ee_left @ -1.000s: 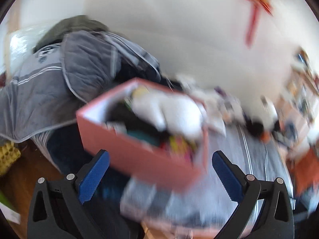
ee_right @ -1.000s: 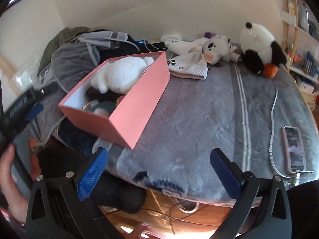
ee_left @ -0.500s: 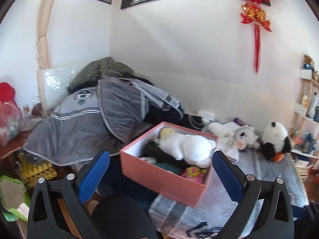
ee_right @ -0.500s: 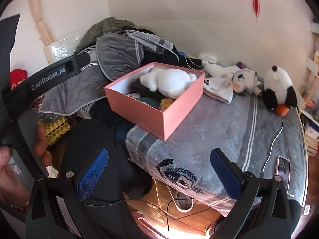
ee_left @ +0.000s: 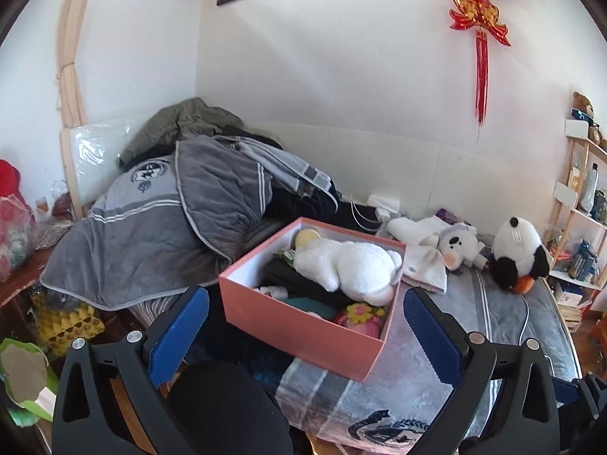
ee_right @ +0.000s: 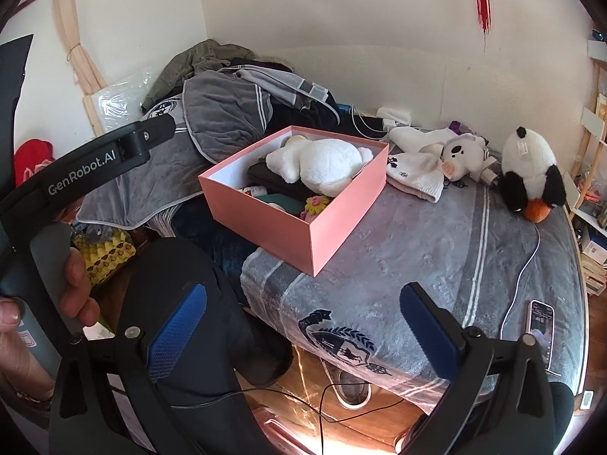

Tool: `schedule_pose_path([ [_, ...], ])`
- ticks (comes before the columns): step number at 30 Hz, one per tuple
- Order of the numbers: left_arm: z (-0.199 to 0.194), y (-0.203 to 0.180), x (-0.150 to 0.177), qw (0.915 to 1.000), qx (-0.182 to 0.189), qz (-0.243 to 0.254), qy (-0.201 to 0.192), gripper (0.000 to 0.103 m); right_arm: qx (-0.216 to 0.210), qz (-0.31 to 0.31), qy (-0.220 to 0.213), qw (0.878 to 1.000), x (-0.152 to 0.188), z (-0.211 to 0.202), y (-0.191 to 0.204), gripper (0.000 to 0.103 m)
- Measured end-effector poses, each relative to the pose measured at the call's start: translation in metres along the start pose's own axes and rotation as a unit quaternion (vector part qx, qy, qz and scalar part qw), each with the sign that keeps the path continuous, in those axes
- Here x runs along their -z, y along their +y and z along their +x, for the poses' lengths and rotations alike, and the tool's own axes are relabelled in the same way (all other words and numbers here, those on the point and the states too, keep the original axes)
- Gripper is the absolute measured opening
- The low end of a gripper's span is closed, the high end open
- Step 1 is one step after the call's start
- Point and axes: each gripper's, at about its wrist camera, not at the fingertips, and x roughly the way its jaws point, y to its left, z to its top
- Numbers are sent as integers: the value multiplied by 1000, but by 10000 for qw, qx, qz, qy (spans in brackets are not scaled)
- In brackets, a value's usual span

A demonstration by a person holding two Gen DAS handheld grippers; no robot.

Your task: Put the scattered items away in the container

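Note:
A pink box [ee_left: 303, 330] [ee_right: 341, 208] sits on the grey bed near its corner, holding a white plush [ee_left: 349, 265] [ee_right: 322, 161], a dark flat item and a small flower toy [ee_left: 360, 313]. Beyond it lie a white knit hat [ee_right: 417, 174], a small white plush [ee_left: 459, 244] [ee_right: 461, 153] and a panda toy [ee_left: 519, 252] [ee_right: 531, 168]. My left gripper [ee_left: 303, 335] hangs open, well short of the box. My right gripper [ee_right: 303, 333] is open too, over the bed's near edge. Neither holds anything.
A grey blanket pile [ee_left: 170, 220] fills the bed's left end. A phone [ee_right: 540, 330] on a white cable lies at the bed's right edge. A person's hand [ee_right: 72, 288] grips the left tool's handle. Shelves [ee_left: 580, 227] stand at the right; a shoe [ee_right: 353, 386] lies on the floor.
Both grippers have pulled back and up from the box, so the whole bed now shows. The box and its contents have stayed put.

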Motion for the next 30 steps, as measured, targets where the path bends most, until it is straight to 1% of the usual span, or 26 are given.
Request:
schedule_pose_path([
  [3,3,-3,1,10000,-46,20,35,103,20,3,4,10000,0,1,-1,102],
  [9,0,-8,-1,9998,-127,113,-140,103,-3,47,70,10000,0,5,-6,102],
  [16,2,-15,1,9996,-151,222,-117,103,-26,72,97,9999,0,8,-10,102],
  [20,2,-21,3,9991,-255,298,-127,103,-12,69,118,9999,1,10,-10,102],
  [22,0,-22,5,9988,-337,296,-175,103,-9,83,134,9999,1,11,-11,102],
  [30,-5,-20,4,9984,-350,302,-339,103,0,85,142,9999,1,12,-12,102],
])
